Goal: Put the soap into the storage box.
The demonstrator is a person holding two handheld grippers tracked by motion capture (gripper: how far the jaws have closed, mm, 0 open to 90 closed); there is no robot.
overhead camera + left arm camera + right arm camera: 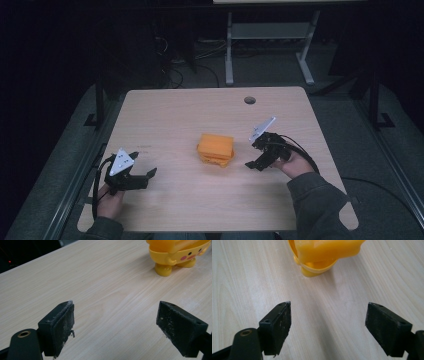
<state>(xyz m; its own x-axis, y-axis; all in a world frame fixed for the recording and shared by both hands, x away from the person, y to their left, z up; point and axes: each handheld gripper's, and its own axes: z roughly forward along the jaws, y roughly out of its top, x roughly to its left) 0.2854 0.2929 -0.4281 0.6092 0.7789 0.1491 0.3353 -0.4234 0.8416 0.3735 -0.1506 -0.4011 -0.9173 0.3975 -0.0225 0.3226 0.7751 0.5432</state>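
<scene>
From the high view, a glossy yellow-orange plastic figure-shaped container (216, 149) sits near the middle of the pale wood-grain table (175, 115), blocky from up here, with a flat orange top over a yellower lower body; its face and feet cannot be made out at this distance. The left gripper (144, 176) is down at the near left corner, well apart from the container, jaws spread and holding nothing, while the right gripper (255, 163) sits just to the container's right, near it but not touching, jaws also parted. A small dark round hole (249, 100) marks the table's far side, and the room beyond is too dark to read. Over to the left gripper view: the two black jaws stand wide apart over bare wood, dusted with pale specks, and the container stands upright at the top right, showing stubby rounded feet, a pink cheek patch and small black dots; its top is cut off by the frame edge. Now the right gripper view: jaws released again, wide open over the grain, and the container sits ahead just left of centre, its upper part cropped, the face turned out of sight.
</scene>
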